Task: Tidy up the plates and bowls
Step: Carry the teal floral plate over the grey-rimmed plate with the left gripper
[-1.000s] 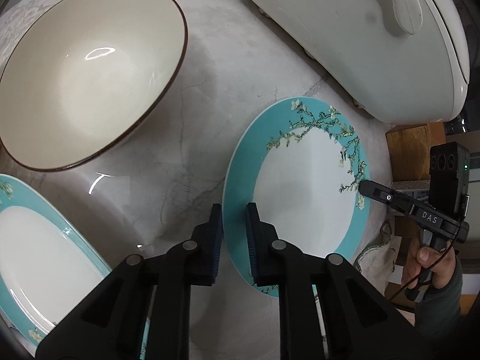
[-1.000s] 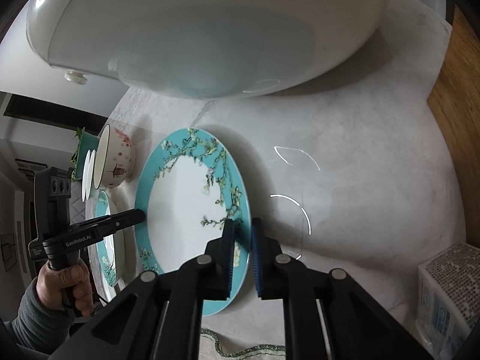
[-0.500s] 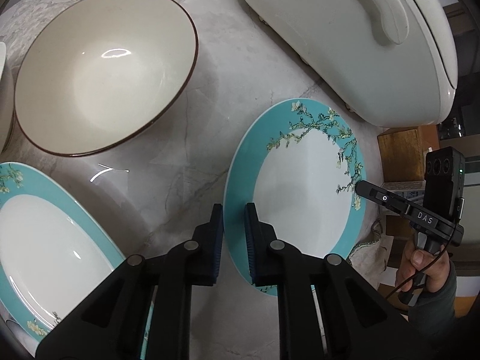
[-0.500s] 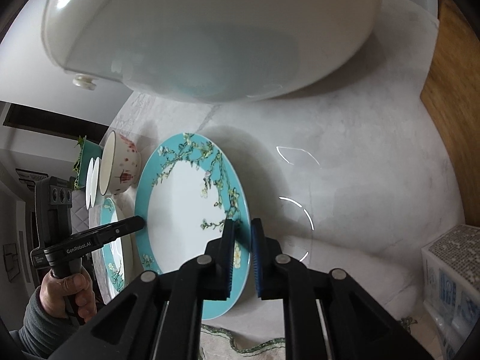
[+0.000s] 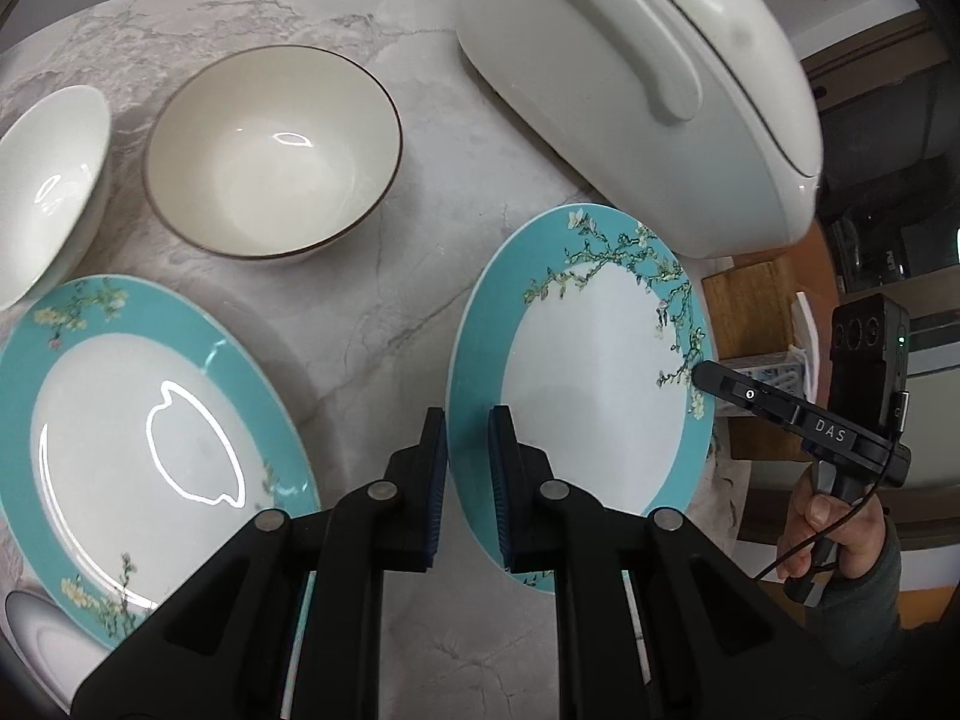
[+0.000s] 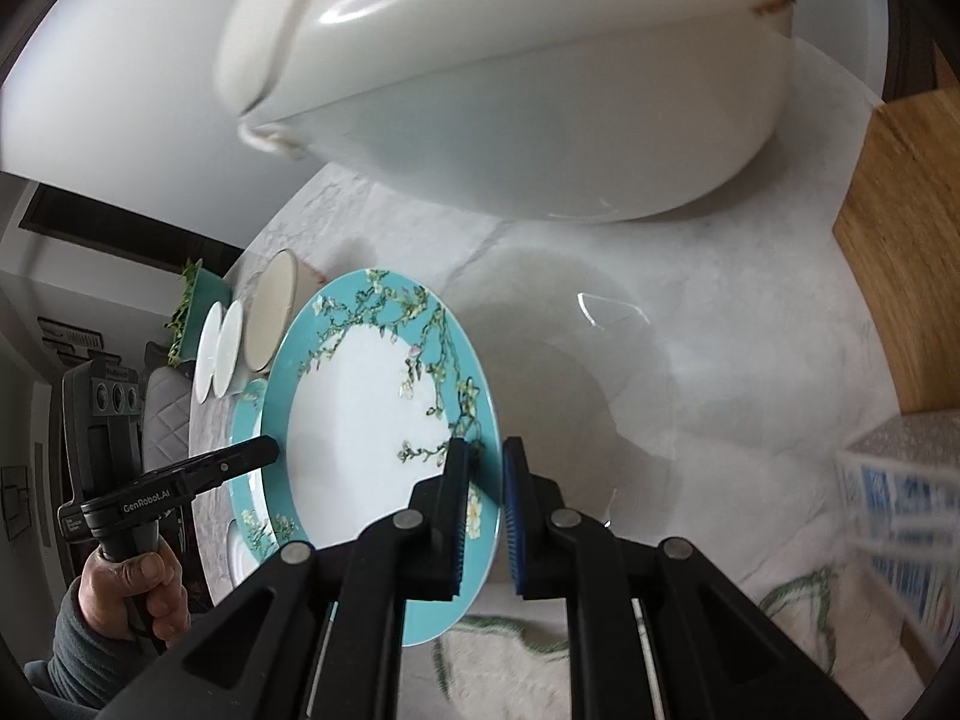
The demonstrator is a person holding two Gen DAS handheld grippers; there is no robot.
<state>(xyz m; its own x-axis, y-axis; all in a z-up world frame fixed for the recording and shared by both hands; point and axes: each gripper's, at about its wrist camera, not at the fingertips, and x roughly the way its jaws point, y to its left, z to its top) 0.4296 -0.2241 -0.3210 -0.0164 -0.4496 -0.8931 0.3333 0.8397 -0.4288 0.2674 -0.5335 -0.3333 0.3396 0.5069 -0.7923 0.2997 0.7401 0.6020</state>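
The teal-rimmed blossom plate (image 5: 594, 360) (image 6: 384, 420) is held by both claws at once, tilted, with its far side raised off the marble tabletop (image 5: 372, 276) (image 6: 690, 372); the left claw (image 5: 467, 468) is closed narrow on its near-left rim, one pad under the rim and one over the white centre; the right claw (image 6: 483, 504) is closed narrow on the opposite rim, beside the painted branch, with the rim between its blue pads; in the left wrist view the right claw's black finger tip meets the plate's right edge, and the hand (image 5: 834, 540) holding it shows below; in the right wrist view the left claw's tip touches the plate's left edge, with its hand (image 6: 132, 588) beneath.

Left of the held plate, a second teal-rimmed plate (image 5: 144, 450) lies flat on the tabletop, well apart from it; beyond that plate sits a cream bowl with a dark rim (image 5: 270, 150), upright, and left of it a white bowl (image 5: 42, 180) is partly cut off by the frame; a small white dish (image 5: 42, 636) peeks out under the second plate's near edge.

Behind the held plate, close to its far rim, stands a large white lidded appliance (image 5: 648, 84) (image 6: 510, 90); to the plate's right are a wooden board (image 6: 900, 252) and a blue-printed box (image 6: 900, 510); a cloth with green trim (image 6: 510, 648) lies at the near tabletop edge.
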